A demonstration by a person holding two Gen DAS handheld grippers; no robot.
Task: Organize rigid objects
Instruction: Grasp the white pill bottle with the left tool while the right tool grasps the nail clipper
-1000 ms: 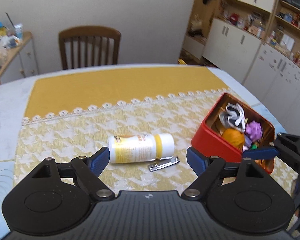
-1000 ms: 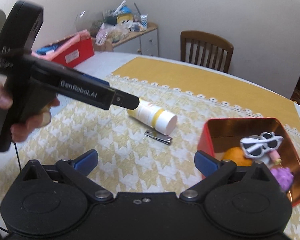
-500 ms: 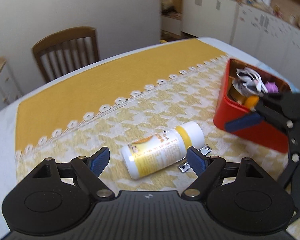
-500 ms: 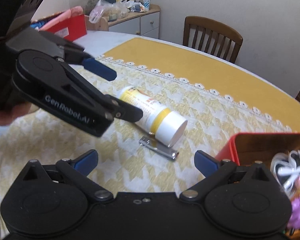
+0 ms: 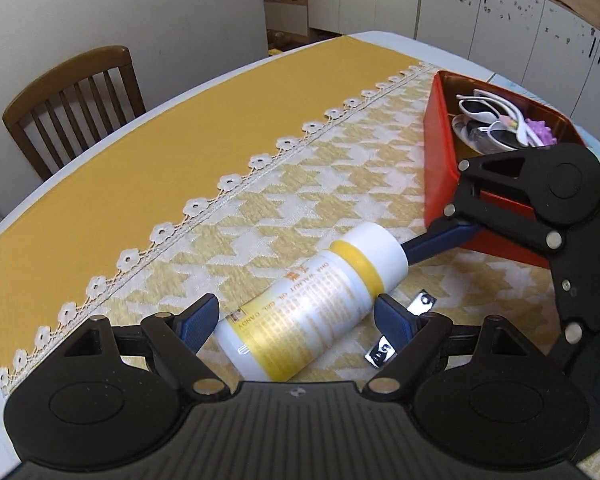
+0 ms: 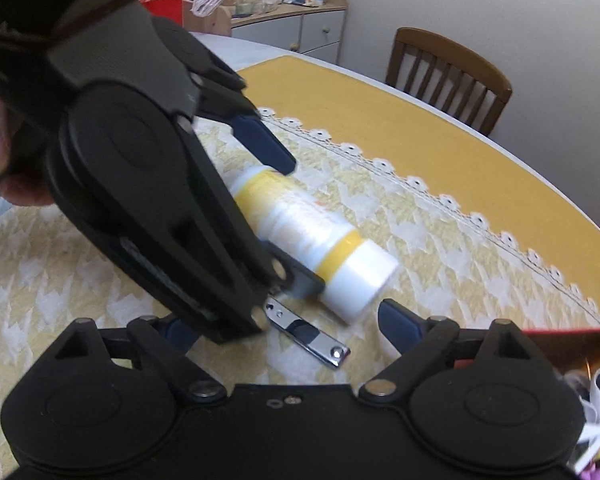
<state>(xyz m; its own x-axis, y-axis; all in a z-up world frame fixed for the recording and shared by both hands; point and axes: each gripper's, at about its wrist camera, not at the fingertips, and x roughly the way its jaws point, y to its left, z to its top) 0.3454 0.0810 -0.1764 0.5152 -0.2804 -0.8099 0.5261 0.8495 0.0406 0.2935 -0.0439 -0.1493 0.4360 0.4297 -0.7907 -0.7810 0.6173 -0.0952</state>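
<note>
Since a second ago I've brought my left gripper [image 5: 294,320] down astride the bottle [image 5: 314,306], tongs wide, nail clipper [image 6: 306,332] at its five o'clock, right gripper [image 6: 288,330] wide but closing, empty.

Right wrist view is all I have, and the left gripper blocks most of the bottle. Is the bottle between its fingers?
Observer: Yes. In the left wrist view the bottle lies on its side between the blue pads of the left gripper, which is open.
Operator: I only see a corner of the red tin. What is in it?
Observer: The red tin holds white sunglasses and a purple spiky toy.
</note>
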